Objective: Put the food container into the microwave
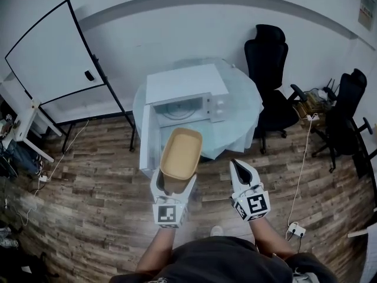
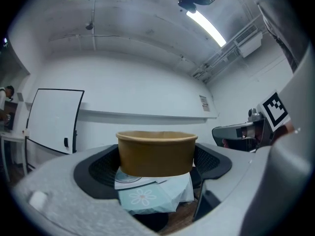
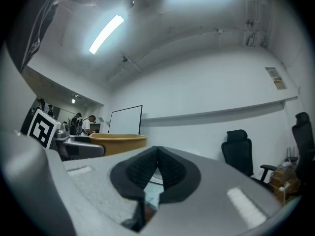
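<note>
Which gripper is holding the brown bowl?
The left gripper, on the left in the head view: its jaws clamp the brown food container. The right gripper beside it is shut, with nothing between its jaws.

Food container (image 1: 181, 152): near end hidden inside left hand-held gripper (image 1: 173, 185). Wall notice (image 1: 367, 8): print too small to read.
</note>
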A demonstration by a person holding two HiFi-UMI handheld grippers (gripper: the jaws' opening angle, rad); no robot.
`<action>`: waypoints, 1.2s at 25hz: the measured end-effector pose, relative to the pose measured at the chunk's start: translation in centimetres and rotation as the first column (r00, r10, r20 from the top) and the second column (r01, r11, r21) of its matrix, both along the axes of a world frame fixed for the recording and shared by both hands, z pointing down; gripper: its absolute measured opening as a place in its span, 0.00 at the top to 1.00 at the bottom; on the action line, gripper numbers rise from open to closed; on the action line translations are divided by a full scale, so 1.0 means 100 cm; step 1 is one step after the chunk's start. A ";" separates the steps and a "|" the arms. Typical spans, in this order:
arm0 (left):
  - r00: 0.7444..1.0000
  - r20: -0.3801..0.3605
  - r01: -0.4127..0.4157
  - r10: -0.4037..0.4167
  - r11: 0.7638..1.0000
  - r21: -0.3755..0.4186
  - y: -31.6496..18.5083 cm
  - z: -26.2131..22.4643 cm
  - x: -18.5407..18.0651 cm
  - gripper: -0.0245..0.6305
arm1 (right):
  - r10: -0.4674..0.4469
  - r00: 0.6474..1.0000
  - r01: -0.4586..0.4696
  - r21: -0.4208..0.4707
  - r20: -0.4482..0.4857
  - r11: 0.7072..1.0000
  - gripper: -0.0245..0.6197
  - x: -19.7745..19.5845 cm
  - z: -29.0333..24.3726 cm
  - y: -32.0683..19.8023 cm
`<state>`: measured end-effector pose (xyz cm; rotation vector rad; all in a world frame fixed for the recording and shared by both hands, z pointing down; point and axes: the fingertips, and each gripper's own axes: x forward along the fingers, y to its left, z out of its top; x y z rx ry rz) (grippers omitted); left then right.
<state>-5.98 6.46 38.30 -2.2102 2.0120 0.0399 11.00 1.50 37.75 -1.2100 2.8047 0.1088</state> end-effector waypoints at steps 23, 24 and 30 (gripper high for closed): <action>0.990 -0.047 0.129 -0.130 0.991 -0.040 -0.106 0.023 -0.019 0.22 | -0.197 0.980 0.196 -0.012 -0.030 0.980 0.96 -0.045 0.017 -0.105; 0.990 -0.051 0.130 -0.132 0.991 -0.039 -0.112 0.023 -0.023 0.22 | -0.201 0.979 0.200 -0.013 -0.036 0.980 0.96 -0.049 0.018 -0.111; 0.989 -0.060 0.132 -0.135 0.990 -0.042 -0.146 0.024 -0.054 0.22 | -0.211 0.976 0.211 -0.011 -0.061 0.977 0.96 -0.084 0.017 -0.148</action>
